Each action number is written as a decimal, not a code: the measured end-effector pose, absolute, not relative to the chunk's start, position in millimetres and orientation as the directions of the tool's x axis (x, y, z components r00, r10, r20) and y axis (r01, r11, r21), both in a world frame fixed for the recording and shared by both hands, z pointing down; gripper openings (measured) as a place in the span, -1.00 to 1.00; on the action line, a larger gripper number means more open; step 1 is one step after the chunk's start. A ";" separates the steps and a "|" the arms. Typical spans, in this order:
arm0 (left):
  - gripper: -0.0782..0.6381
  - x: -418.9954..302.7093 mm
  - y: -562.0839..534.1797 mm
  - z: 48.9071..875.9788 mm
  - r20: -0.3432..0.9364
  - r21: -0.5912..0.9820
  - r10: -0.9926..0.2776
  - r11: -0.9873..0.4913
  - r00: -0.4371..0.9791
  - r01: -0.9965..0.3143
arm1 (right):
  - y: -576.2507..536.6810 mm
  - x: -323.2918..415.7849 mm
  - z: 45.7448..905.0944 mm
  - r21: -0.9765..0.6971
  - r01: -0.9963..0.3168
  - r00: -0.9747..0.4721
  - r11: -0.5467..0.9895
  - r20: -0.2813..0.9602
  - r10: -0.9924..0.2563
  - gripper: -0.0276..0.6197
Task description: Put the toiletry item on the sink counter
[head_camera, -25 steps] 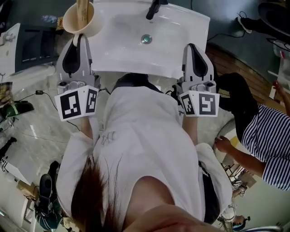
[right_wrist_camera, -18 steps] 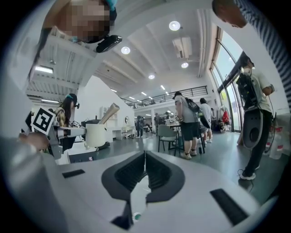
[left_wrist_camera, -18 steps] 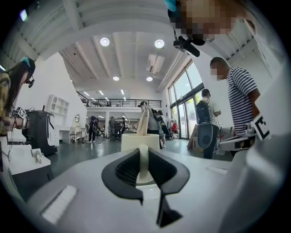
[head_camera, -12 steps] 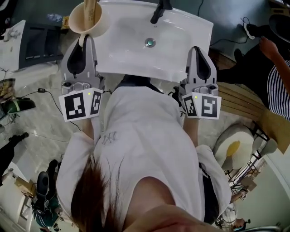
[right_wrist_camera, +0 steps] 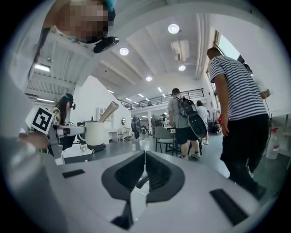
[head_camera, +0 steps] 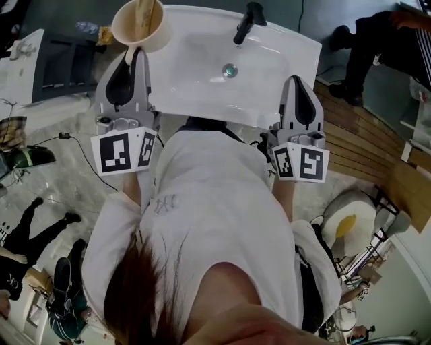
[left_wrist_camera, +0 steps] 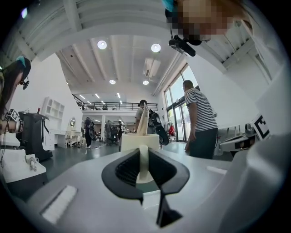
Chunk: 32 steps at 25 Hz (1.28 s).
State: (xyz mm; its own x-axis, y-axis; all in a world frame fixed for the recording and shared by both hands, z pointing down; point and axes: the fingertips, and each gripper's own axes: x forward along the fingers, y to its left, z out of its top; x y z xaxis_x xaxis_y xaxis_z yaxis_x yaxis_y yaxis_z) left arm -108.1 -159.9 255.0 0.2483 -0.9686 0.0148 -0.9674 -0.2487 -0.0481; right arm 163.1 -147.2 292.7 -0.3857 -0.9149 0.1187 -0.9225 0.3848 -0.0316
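At sink (head_camera: 202,87) far-left corner: beige cup (head_camera: 124,35), tan toiletry item (head_camera: 145,9) inside, handle clamped by left gripper (head_camera: 133,52), kept upright so contents likely stay in. At sink near-right edge: right gripper (head_camera: 297,82), jaws together, empty, apparently on standby.

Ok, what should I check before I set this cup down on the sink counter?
1. Left gripper clamped on the cup's handle: ok.
2. Cup upright, tan item standing inside it: ok.
3. Cup fully over the sink at its back left corner: cannot tell; it may overhang the edge.
4. Cup's base touching the counter: cannot tell.
5. Faucet well apart from the cup: ok.
6. Right gripper shut, empty, at the sink's right front: ok.
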 end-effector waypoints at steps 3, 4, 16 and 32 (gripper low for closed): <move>-0.65 -112.9 -169.4 259.7 0.014 -0.043 -0.969 -0.248 0.247 -0.968 | -151.2 162.3 291.7 -0.027 -0.926 -0.377 0.377 0.121 -0.918 -0.88; -0.65 -115.4 -174.4 262.5 0.012 -0.040 -0.969 -0.245 0.245 -0.969 | -153.6 161.5 291.7 -0.026 -0.927 -0.374 0.374 0.121 -0.919 -0.88; -0.66 -138.5 -243.8 325.2 -0.034 -0.092 -0.976 -0.210 0.214 -0.973 | -176.8 162.7 298.5 -0.003 -0.943 -0.328 0.332 0.158 -0.931 -0.88; -0.66 -146.8 -281.3 437.1 0.091 -0.051 -0.971 -0.226 0.221 -0.973 | -196.3 153.5 302.9 0.025 -0.942 -0.323 0.335 0.202 -0.925 -0.88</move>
State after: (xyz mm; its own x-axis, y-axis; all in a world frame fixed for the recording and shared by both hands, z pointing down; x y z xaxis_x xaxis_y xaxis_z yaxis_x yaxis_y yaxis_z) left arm -146.8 -281.3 437.1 0.2208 -0.9711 0.0911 -0.9728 -0.2259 -0.0506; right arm 153.5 -196.3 302.9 -0.3230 -0.9246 0.2018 -0.9421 0.3345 0.0250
